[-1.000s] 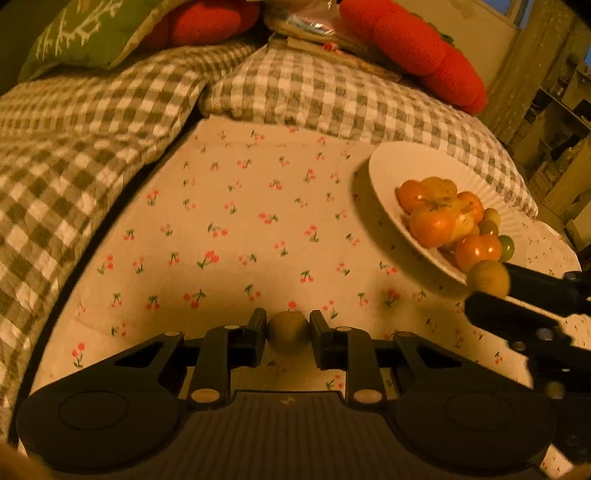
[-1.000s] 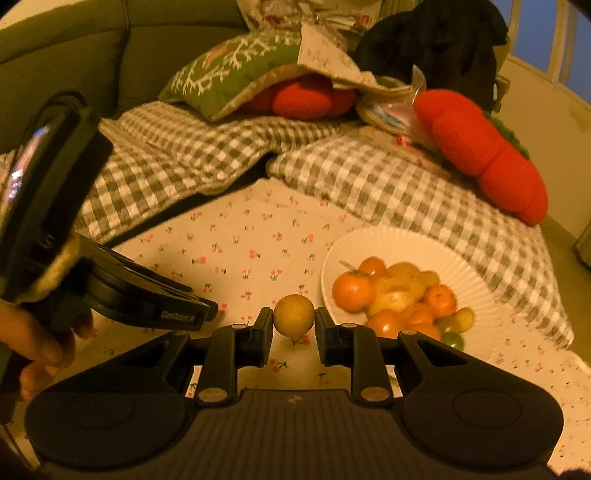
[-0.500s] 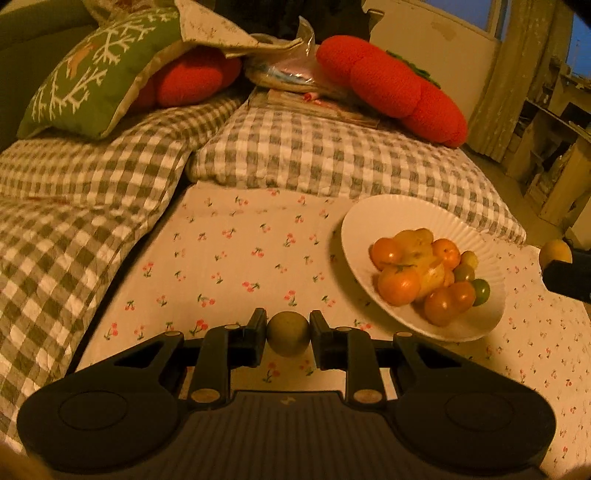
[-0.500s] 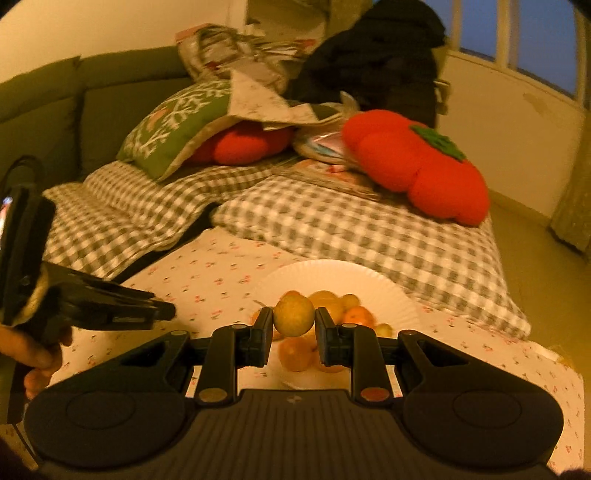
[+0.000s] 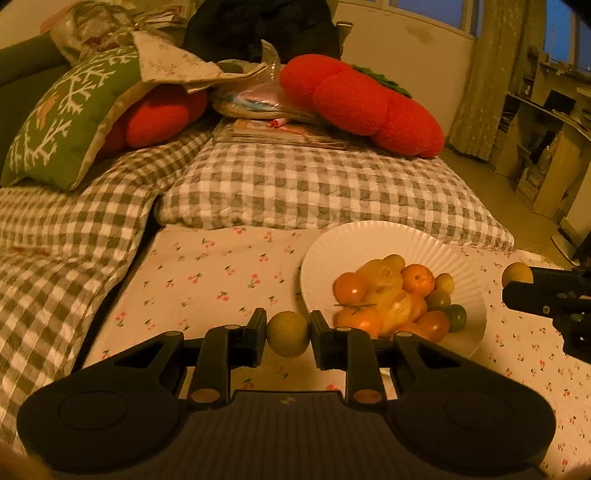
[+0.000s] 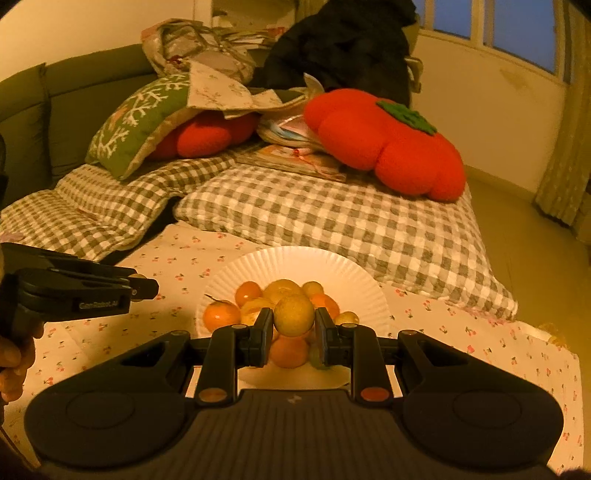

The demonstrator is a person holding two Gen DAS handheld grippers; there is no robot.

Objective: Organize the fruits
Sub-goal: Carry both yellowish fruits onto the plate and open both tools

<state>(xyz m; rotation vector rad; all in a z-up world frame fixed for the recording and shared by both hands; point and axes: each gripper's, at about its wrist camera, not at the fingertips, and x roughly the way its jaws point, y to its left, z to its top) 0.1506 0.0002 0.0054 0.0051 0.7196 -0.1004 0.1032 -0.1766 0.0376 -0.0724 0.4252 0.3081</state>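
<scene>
Your left gripper [image 5: 288,333] clamps a small round dull yellow-green fruit [image 5: 288,333] above the cherry-print cloth [image 5: 207,273], your right gripper [image 6: 294,320] pinches a round yellow fruit [image 6: 294,315] over the fruit-heaped white ridged paper plate [image 6: 354,284].

We were in a lived-in home, on a sofa [image 6: 44,122] draped in a checked quilt [image 5: 295,184], with tomato-shaped cushions [image 6: 388,144], a snowflake pillow [image 5: 62,122], curtained windows [image 6: 495,26] and cluttered shelves [image 5: 543,122].
</scene>
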